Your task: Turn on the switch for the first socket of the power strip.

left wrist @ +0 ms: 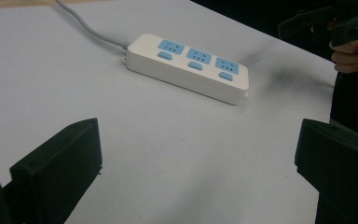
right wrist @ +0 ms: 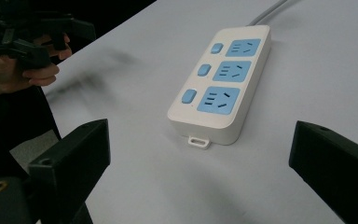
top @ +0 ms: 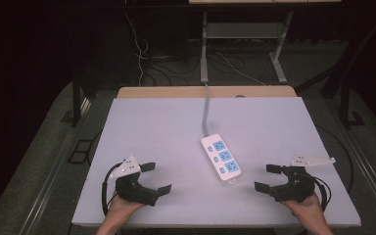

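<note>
A white power strip (top: 221, 158) with three blue sockets and three blue switches lies near the middle of the white table (top: 166, 132), its grey cord (top: 206, 110) running off the far edge. My left gripper (top: 155, 177) rests open at the front left, nothing between its jaws. At the front right, my right gripper (top: 268, 177) is open too and holds nothing. The strip lies between the two grippers, touching neither. The left gripper view shows the strip (left wrist: 189, 66) ahead of its jaws. In the right gripper view the strip (right wrist: 223, 81) sits close, just beyond the jaws.
Behind the table stands a metal frame (top: 240, 46) with loose cables (top: 142, 58) on the dark floor. The room around is dark. The person's other hand (left wrist: 354, 53) with its gripper appears at the top right of the left gripper view.
</note>
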Available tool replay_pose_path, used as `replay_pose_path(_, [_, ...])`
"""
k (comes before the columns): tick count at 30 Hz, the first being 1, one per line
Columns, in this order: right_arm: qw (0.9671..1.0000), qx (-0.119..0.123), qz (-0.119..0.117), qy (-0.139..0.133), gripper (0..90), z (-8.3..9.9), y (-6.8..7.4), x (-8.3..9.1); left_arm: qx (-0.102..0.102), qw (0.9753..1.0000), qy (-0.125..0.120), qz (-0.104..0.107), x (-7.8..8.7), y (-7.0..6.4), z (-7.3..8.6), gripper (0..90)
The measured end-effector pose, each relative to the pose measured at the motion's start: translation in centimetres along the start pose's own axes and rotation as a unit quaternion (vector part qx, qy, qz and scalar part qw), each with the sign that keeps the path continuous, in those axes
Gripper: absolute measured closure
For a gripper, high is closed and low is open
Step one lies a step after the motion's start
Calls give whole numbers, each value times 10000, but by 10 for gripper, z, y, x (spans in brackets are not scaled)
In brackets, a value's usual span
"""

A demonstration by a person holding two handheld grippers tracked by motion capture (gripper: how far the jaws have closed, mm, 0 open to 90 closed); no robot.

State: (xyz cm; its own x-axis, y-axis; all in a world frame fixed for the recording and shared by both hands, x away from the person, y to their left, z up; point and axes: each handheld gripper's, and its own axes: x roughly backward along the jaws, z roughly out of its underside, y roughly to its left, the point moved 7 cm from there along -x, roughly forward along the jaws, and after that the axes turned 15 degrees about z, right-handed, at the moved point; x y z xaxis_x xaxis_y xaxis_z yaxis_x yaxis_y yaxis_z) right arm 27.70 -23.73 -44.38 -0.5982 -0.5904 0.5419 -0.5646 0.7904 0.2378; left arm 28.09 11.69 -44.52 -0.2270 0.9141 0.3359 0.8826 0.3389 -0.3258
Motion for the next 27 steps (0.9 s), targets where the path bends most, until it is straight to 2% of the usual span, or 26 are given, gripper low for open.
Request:
replay_pose_path(18, [9998,61,73,151,47,2,-3,1,56,10000,-9,60,0,0,1,0])
replay_pose_path(27, [9995,112,113,268,47,3,-3,-1,43,9999,64,123,-3,-2,2,0])
